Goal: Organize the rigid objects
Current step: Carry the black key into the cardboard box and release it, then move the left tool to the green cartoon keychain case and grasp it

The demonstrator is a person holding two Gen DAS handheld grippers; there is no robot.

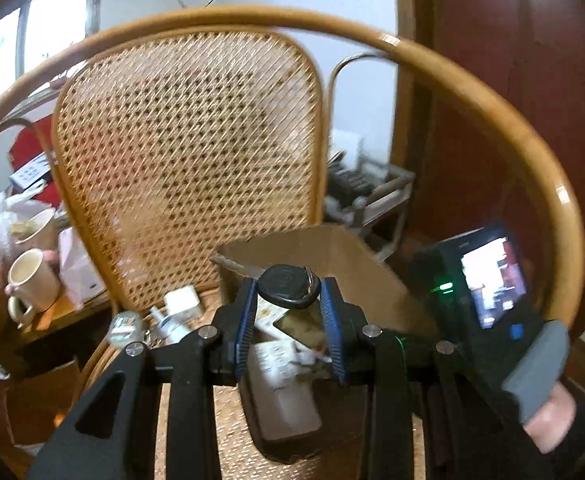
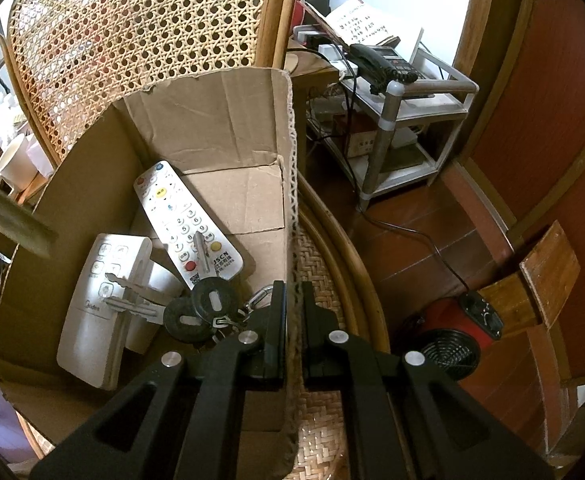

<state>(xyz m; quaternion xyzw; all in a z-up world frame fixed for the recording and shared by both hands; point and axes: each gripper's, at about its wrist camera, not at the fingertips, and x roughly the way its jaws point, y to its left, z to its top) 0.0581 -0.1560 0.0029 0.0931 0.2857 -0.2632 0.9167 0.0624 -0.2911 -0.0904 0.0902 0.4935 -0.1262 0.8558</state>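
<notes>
A cardboard box (image 2: 220, 128) is set on the chair seat (image 2: 324, 264), before the backrest (image 2: 132, 28). Two remotes (image 2: 184, 216) and keys (image 2: 196, 308) are seen lying inside; a shelf unit (image 2: 412, 120) stands right.

Both grippers busy, one on each side of the box

Left gripper (image 1: 288, 292) pinches a black key fob (image 1: 286, 286) above the cardboard box (image 2: 228, 120); right gripper (image 2: 292, 292) clamps the box's wall edge.
</notes>
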